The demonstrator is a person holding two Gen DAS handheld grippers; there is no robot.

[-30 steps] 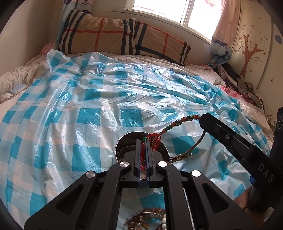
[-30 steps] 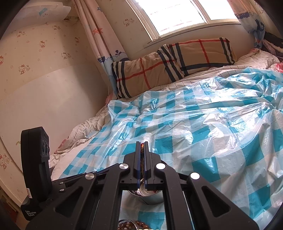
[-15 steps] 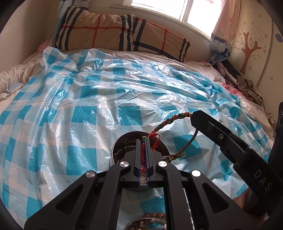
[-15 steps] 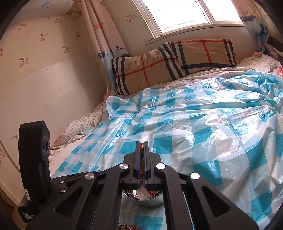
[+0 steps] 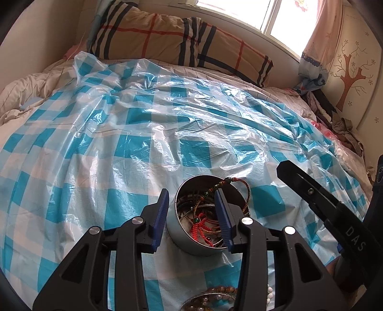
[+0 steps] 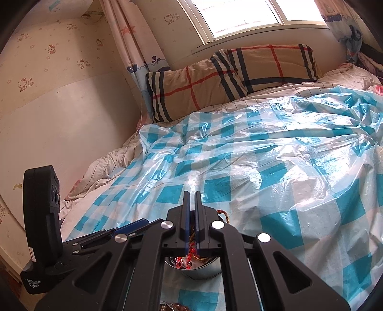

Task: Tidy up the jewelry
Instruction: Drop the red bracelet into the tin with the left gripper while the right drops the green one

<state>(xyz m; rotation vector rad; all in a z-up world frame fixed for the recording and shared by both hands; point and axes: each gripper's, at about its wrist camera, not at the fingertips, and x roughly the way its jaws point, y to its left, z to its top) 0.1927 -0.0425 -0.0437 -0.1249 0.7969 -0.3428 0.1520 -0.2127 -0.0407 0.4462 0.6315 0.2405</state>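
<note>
1. A bed fills both views, covered by a crinkled blue-and-white checked plastic sheet [image 5: 148,134] that shines where window light hits it; pale bedding shows past its left and far edges.
2. At the far end a long tan plaid pillow [image 5: 177,40] lies under a bright window [image 6: 241,16], with pink curtains at either side. The wall on the left carries cartoon-cat wallpaper [image 6: 50,50]; a tree decal [image 5: 350,74] marks the panel on the right, with a heap of dark clothes below it.
3. Near the front of the sheet stands a round metal tin [image 5: 203,239], holding a tangle of cords, thin bangles and a red braided bracelet [image 5: 197,229]. A beaded cord [image 5: 239,186] hangs out over the tin's far right rim.
4. The left gripper [image 5: 191,217] is spread wide, one blue-padded finger either side of the tin's near-left part, grasping nothing.
5. The right gripper [image 6: 191,215] has its fingers drawn almost together with a thin gap; whether anything is pinched there I cannot tell. From the left wrist view its black tip [image 5: 287,169] sits right of the tin, apart from it.
6. A cluster of brown and pearl beads [image 5: 215,299] is cut off at the bottom edge. In the right wrist view the tin is mostly hidden behind the gripper frame.
</note>
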